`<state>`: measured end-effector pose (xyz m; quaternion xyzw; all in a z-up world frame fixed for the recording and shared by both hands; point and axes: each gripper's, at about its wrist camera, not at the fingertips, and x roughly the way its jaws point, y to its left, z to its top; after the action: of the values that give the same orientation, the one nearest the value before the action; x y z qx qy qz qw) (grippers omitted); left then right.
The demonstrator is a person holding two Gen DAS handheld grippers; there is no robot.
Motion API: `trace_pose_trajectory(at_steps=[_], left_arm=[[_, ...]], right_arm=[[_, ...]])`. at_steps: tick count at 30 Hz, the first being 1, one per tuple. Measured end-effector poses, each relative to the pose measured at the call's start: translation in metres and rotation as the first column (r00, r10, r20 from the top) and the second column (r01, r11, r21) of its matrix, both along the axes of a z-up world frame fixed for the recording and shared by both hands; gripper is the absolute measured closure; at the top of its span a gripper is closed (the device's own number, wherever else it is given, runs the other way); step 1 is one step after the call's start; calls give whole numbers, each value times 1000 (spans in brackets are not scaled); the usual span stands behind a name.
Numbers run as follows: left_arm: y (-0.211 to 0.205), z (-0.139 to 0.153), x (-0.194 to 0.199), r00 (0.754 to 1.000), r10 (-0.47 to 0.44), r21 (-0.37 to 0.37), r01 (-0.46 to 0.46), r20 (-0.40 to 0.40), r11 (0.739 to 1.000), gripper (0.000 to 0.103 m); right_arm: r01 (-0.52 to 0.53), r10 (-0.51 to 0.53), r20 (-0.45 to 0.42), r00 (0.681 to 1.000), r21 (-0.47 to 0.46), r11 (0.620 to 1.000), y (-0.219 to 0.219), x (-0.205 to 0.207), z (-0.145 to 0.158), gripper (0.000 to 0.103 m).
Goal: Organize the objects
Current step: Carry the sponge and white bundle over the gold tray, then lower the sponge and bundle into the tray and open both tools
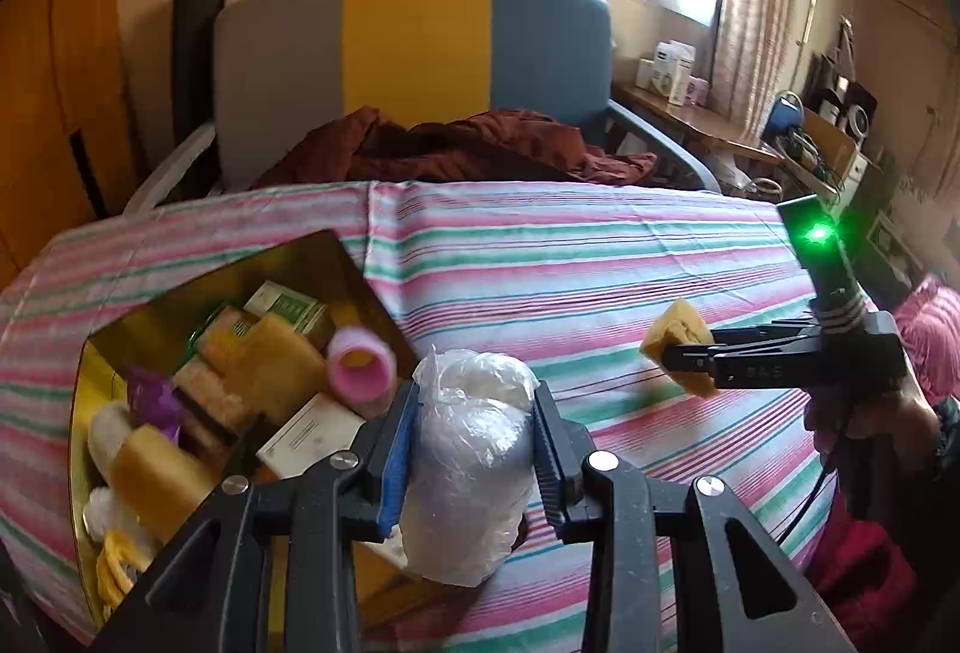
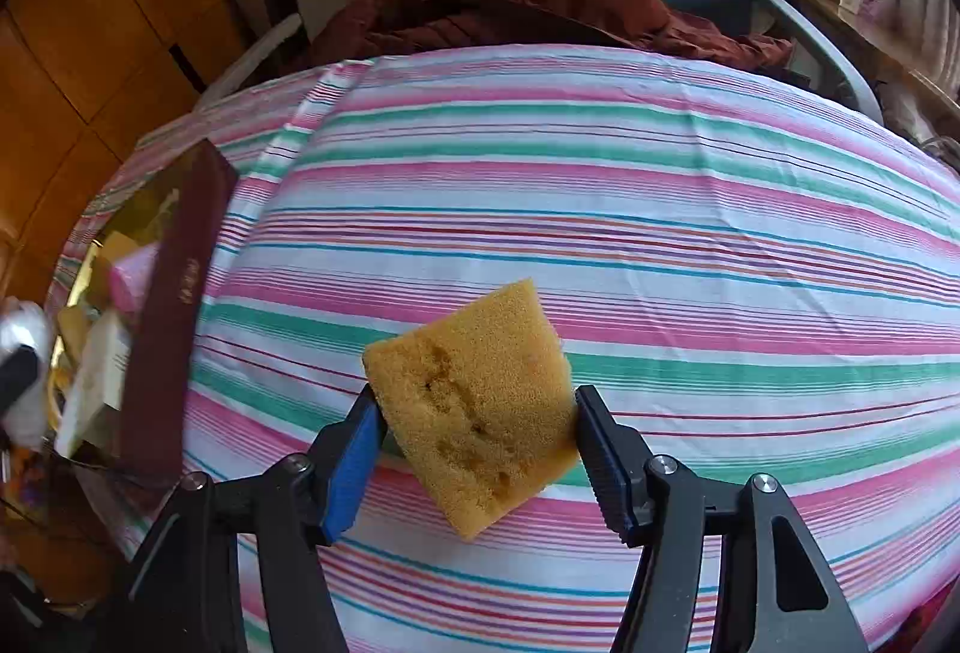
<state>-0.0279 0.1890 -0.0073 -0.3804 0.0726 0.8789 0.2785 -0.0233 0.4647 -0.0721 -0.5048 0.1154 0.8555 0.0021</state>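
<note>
A: Where's the sponge (image 2: 474, 413)?

B: Clamped between the jaws of the right gripper (image 2: 477, 434), lifted clear of the striped cloth (image 2: 660, 233), well right of the box (image 1: 336, 257).

A: And the left gripper (image 1: 474, 437)?

B: Clenched on a white bundle in plastic wrap (image 1: 468, 467), carried just beside the box's near corner.

A: The box looks crowded.

B: It is: sponges, cartons, a pink roll (image 1: 360, 356). I'd judge the bundle goes in first, as it's nearest.

A: How to do that well?

B: Bring it over a gap rather than the pile, lower it past the wall, then release. The wrap is slippery and soft, so keep it upright and don't squeeze harder. Hold the sponge off to the right until the left gripper is out of the way.
</note>
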Motion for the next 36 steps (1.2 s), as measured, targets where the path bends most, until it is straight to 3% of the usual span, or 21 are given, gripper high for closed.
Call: trace_pose_trajectory(at_steps=[10,21,26,36], left_arm=[[-87,4,-11,987,153,104,-157,48,982,68],[-198,3,-19,924,372,178,-382,89,907,68],[-213,4,-23,913,393,201,-407,106,891,68],[-193,14,-57,940,322,246,-340,111,908,68]], right_arm=[[-88,82,-102,991,-52,995,-70,6,38,40],[-323,294,-219,931,-111,940,-186,10,72,40],[-409,380,-213,900,-115,905,-233,5,67,40],[-486,468,-161,869,-100,868,-274,4,49,40]])
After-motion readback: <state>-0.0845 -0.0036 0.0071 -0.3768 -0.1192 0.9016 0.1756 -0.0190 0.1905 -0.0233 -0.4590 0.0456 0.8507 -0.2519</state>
